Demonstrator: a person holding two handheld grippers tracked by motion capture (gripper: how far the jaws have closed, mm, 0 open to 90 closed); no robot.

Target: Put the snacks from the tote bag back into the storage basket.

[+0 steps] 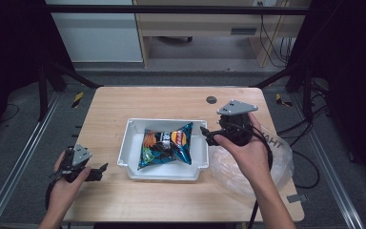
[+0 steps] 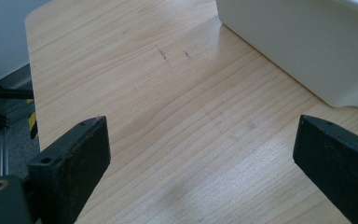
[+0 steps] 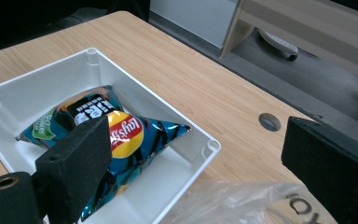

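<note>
**Claws released, chips binned**

While both stand released, right claw [image 1: 206, 135] hovers at the white bin's [image 1: 133, 125] three o'clock rim; left claw [image 1: 100, 171] at eight o'clock on the desk [image 1: 171, 102]. Chip bag [image 1: 167, 144] lies inside the bin.

Count on the bench [image 1: 124, 102]: one white tray [image 1: 128, 143] near centre; one blue chip bag [image 1: 167, 145] inside it; one clear plastic bag [image 1: 248, 169] at 4 o'clock of the tray; two claws, the left claw [image 1: 102, 168] at 8 o'clock and the right claw [image 1: 204, 132] at 3 o'clock; one round grommet [image 1: 211, 99] at 1 o'clock.
</note>
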